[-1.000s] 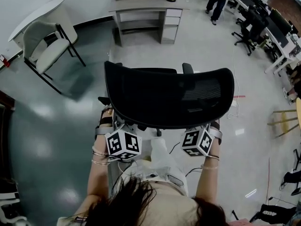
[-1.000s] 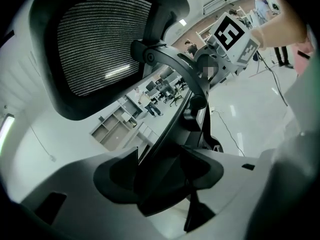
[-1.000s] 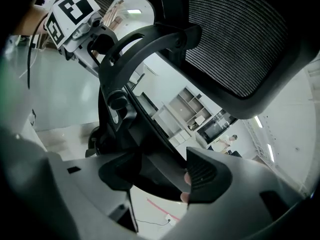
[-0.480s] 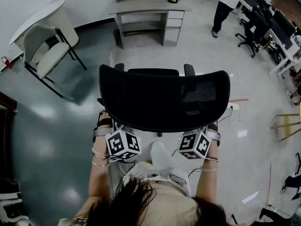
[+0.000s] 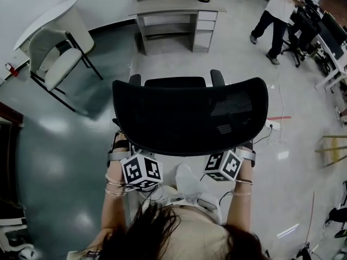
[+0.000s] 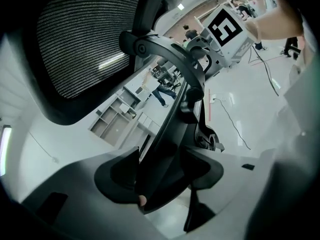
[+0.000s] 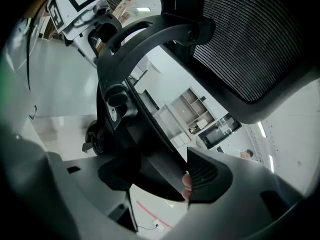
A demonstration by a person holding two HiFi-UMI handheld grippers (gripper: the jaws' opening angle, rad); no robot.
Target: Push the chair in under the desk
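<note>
One black mesh chair stands mid-floor, its back toward the person, and one grey desk stands at the floor's far edge by the wall. The two are well apart, so the chair is not yet under the desk. There are two grippers, each with one marker cube, the left cube and the right cube, both just below the lower rim of the chair back. In the left gripper view, the left gripper has its jaws wide, with a dark strut of the chair's back frame running between them. The strut fills the gap, so the jaws seem clamped on it, though the dark pads blend with it. The right gripper matches, with its jaws on the other strut and the ribbed pad against it. One white chair sits near the floor's far left corner, beside one round table. One bystander stands near the far right corner, by a row of workstations. Since a second ago the chair back has turned squarer to the desk, and both armrest tips now show evenly past its top edge. The desk looms slightly larger, and the bystander has walked rightward from beside the desk. Both cubes keep their places under the chair back.
</note>
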